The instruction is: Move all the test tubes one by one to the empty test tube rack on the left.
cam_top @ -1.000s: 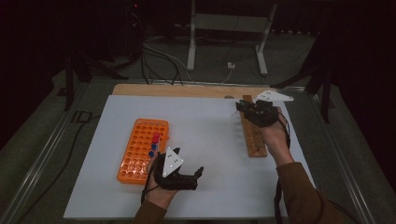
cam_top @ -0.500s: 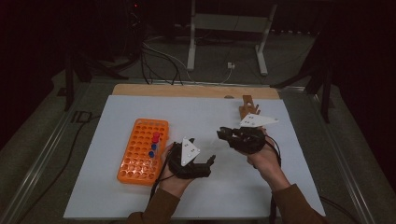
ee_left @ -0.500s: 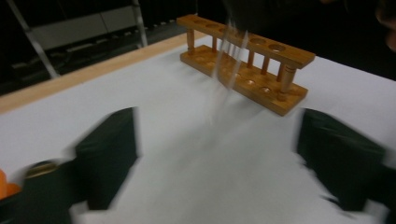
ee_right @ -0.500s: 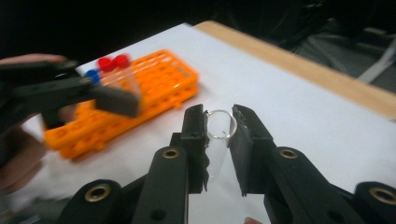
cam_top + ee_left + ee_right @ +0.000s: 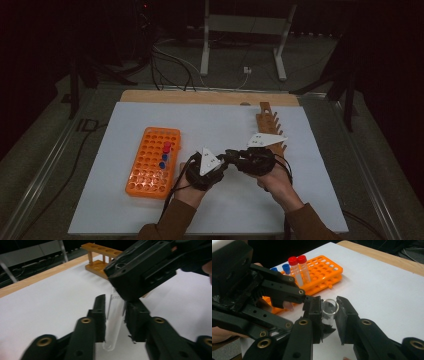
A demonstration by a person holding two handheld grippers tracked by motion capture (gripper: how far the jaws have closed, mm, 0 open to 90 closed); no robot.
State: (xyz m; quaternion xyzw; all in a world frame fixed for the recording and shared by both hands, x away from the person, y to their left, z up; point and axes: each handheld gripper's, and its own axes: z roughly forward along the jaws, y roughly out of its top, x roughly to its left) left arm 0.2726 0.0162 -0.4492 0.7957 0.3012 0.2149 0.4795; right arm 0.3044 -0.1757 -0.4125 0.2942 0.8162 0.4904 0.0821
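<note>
My two grippers meet over the near middle of the white table sheet [image 5: 225, 125], with a clear glass test tube [image 5: 113, 317] between them. My right gripper [image 5: 329, 308] has its jaws closed around the tube's open rim end, the round mouth showing between the pads. My left gripper [image 5: 115, 312] has its jaws on either side of the tube's body near the rounded closed end; the left pad seems to touch the glass, but I cannot tell whether the jaws are fully clamped or only closing in. The tube is lifted off the sheet, tilted. To the left of my left gripper lies the orange plastic tube rack [image 5: 152, 160], with red-capped and blue-capped tubes [image 5: 298, 266] standing in it. At the far right of the sheet stands the wooden test tube rack [image 5: 267, 125], just behind my right gripper
</note>
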